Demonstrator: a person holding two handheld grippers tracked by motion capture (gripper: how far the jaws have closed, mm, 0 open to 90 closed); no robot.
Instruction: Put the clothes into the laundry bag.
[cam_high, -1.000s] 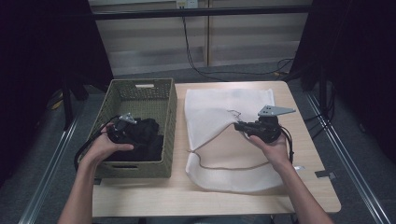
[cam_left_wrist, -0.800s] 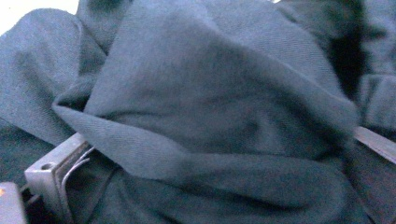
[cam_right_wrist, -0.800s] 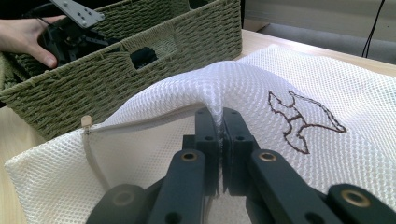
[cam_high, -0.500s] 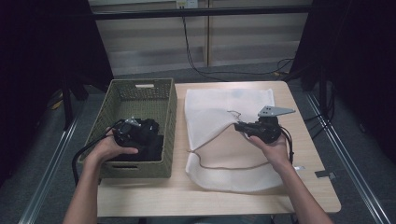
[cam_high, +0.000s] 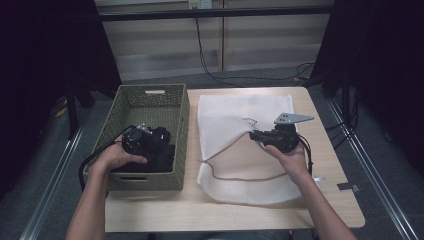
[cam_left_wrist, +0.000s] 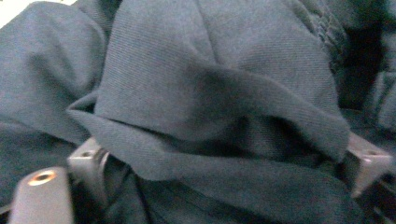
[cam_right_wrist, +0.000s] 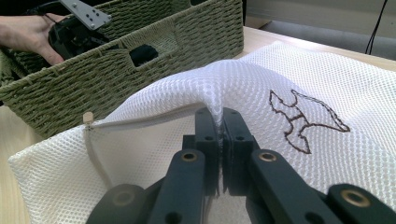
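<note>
The bench (cam_high: 325, 200) carries everything under both grippers. A white mesh bag (cam_high: 235, 120) lies flat on it below the right gripper (cam_high: 256, 135), spreading ahead of and behind that gripper's tips. A woven green basket (cam_high: 150, 102) stands just beside the bag and surrounds the left gripper (cam_high: 159, 145), which reaches down into it. Dark cloth (cam_left_wrist: 196, 93) fills the basket's near end directly under and around the left gripper. That gripper's jaws have just been closing, with a fold of the cloth bunched between them, though the pads are hidden, so whether they press cannot be told. The right gripper's jaws are pinched tight on a raised fold of the mesh bag, beside its brown drawstring (cam_right_wrist: 95, 154).
</note>
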